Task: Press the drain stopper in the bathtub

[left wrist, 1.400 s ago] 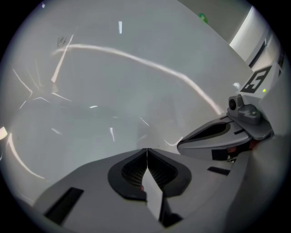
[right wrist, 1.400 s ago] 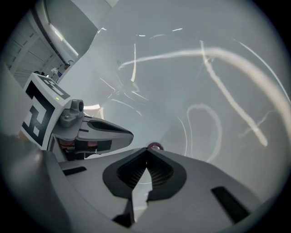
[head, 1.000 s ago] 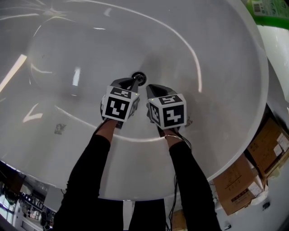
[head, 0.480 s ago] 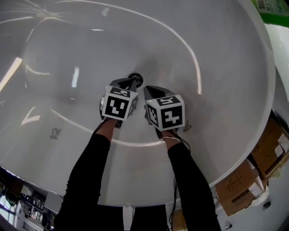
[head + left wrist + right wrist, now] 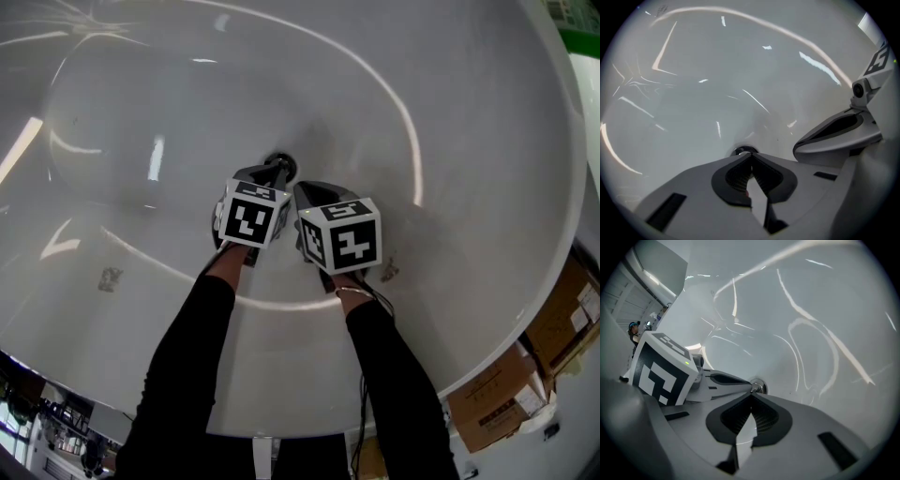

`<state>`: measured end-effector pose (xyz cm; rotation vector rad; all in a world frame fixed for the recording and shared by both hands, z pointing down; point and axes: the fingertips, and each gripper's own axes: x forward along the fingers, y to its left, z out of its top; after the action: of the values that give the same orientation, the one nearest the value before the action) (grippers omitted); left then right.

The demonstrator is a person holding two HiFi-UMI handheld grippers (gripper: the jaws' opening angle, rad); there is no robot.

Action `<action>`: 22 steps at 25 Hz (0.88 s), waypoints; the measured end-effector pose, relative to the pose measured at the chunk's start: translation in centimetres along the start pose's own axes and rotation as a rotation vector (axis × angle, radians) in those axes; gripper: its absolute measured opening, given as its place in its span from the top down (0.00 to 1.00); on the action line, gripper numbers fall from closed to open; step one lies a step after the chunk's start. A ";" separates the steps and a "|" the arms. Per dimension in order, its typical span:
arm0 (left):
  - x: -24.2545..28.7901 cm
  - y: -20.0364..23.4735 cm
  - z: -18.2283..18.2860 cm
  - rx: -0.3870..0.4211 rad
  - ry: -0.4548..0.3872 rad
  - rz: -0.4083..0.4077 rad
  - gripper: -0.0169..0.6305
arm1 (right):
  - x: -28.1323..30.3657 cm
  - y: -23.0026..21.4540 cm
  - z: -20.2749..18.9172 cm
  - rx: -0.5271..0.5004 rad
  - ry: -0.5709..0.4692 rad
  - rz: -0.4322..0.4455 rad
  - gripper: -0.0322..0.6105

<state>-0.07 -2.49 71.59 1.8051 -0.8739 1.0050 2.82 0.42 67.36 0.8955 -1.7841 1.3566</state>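
A round chrome drain stopper (image 5: 281, 167) sits at the bottom of the white bathtub (image 5: 394, 84). My left gripper (image 5: 278, 171) is shut with nothing in it, and its tips rest at the stopper's near edge. In the left gripper view the stopper (image 5: 743, 151) peeks out just above the closed tips of the left gripper (image 5: 750, 154). My right gripper (image 5: 302, 190) is shut and empty, just right of and nearer than the stopper. In the right gripper view the stopper (image 5: 758, 386) lies just beyond the right gripper (image 5: 752, 393), with the left gripper's tips touching it.
The tub's smooth white walls curve up on all sides. Cardboard boxes (image 5: 497, 398) stand on the floor outside the tub at lower right. A small grey mark (image 5: 110, 278) shows on the tub wall at left. Black-sleeved arms (image 5: 187, 366) reach down from the bottom of the head view.
Both grippers have edged slightly forward and left toward the drain. The left gripper's tips now cover more of the stopper.
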 end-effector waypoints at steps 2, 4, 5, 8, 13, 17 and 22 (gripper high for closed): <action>0.3 0.0 -0.1 -0.002 0.002 0.002 0.96 | 0.0 -0.1 0.0 0.011 -0.001 0.002 0.95; 0.5 0.1 -0.1 -0.004 0.004 0.002 0.96 | 0.2 -0.3 0.1 0.022 -0.002 0.002 0.95; 0.7 0.1 -0.1 -0.004 0.007 0.001 0.96 | 0.2 -0.3 0.1 0.027 -0.001 0.002 0.95; 1.1 0.3 -0.1 -0.002 0.012 -0.003 0.96 | 0.4 -0.5 0.0 0.034 0.001 0.001 0.95; 1.8 0.5 -0.1 0.002 0.034 -0.019 0.96 | 0.6 -0.5 -0.1 0.037 0.008 -0.003 0.95; 2.3 0.6 -1.0 -0.005 0.073 -0.015 0.96 | 0.4 -0.6 -0.1 0.046 0.002 -0.002 0.95; 2.5 0.9 -1.8 -0.022 0.079 -0.011 0.96 | 0.4 -0.6 -0.1 0.052 -0.003 0.003 0.95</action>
<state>-0.27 -1.64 74.68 1.7384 -0.8224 1.0490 3.13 0.31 68.03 0.9231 -1.7602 1.4102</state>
